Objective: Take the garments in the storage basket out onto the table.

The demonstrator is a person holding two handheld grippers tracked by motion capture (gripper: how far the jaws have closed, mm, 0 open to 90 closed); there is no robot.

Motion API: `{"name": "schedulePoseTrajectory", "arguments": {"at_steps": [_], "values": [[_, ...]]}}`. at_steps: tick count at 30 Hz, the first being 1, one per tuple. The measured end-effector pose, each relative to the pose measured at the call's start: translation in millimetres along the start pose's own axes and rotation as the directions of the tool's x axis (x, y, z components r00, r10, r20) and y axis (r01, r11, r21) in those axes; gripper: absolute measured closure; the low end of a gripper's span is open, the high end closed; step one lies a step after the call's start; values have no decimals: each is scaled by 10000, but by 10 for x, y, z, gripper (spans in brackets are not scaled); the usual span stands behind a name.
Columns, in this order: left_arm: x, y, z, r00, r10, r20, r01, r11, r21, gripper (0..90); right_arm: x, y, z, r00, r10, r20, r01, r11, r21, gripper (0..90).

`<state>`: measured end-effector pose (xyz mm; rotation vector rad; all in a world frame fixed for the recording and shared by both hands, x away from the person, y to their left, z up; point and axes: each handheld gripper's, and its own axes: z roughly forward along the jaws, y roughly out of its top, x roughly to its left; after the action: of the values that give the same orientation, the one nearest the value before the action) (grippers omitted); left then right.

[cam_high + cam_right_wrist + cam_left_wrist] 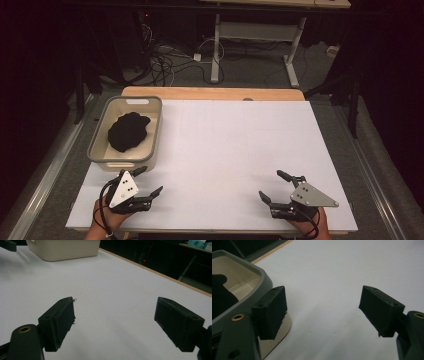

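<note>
Nothing looks begun: the left gripper and right gripper hover spread and empty along the table's near edge, while the black cloth lies bunched in the bin at the far-left corner.

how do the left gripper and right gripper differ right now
The left gripper sits right beside the bin, one jaw by its rim; the right gripper stands far from it, over bare white table. The left's grey plate tilts up steeply; the right's lies flatter. Both are open and hold nothing.
</note>
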<state>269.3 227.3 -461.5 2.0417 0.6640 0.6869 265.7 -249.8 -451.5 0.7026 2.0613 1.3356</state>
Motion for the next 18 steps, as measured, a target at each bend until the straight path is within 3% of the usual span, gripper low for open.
{"name": "schedulePoseTrajectory", "arguments": {"at_steps": [11,13,18], "values": [[-5,20,-91,9999,-56,-163,53,9998,-171,217,-55,-25,-59,9997,202,120,-200,9997,-148,166],[-8,38,-134,9992,68,-389,-79,9995,-293,217,-41,-31,-65,9998,201,68,-200,9997,-113,165],[106,102,-259,9984,-203,-522,165,9973,-718,216,-14,-54,-90,9999,140,90,-140,9999,-10,166]]}}
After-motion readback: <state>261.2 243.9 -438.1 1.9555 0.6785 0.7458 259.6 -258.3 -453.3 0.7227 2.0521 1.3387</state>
